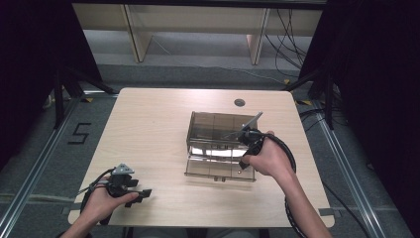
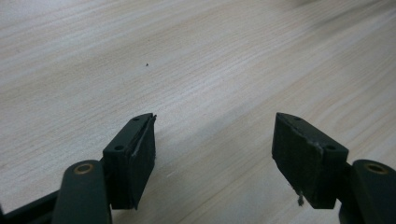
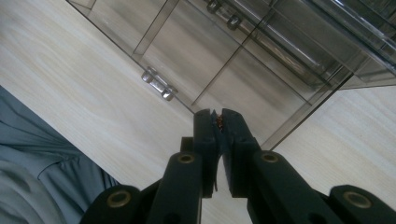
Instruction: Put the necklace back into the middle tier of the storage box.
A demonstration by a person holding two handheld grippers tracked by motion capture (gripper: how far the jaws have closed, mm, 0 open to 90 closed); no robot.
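On the counter (image 1: 148,148) stands a clear plastic drawer box (image 1: 218,144), middle-right, its lower drawer (image 1: 218,168) out. It looks light, stiff and slick; its small knob (image 3: 159,85) seems the best hold. Right gripper (image 3: 219,122) closed, empty; left gripper (image 2: 212,149) open, well apart.

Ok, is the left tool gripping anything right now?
No, the left tool stands open in its own view, with bare wooden table between its pads and nothing held.
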